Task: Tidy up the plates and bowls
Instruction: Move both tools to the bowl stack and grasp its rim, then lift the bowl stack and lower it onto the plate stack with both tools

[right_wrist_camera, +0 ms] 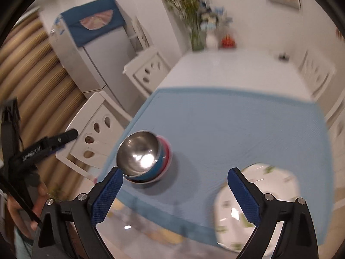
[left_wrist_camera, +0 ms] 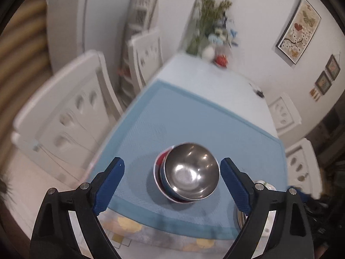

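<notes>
A stack of nested bowls (left_wrist_camera: 187,173), steel inside with blue and red outsides, sits on the blue placemat (left_wrist_camera: 194,116). My left gripper (left_wrist_camera: 172,166) is open and empty, held above the stack with its jaws wide on either side. In the right wrist view the same stack (right_wrist_camera: 143,156) lies left of centre. A white plate with a green leaf pattern (right_wrist_camera: 258,205) lies at the mat's near right corner. My right gripper (right_wrist_camera: 175,174) is open and empty above the mat, its right finger over the plate.
White chairs (left_wrist_camera: 64,116) stand along the table's left side and more (left_wrist_camera: 284,112) on the right. A vase of flowers (left_wrist_camera: 207,26) and a red object (left_wrist_camera: 221,60) stand at the far end. A fridge (right_wrist_camera: 97,49) stands behind. The other gripper (right_wrist_camera: 43,149) shows at left.
</notes>
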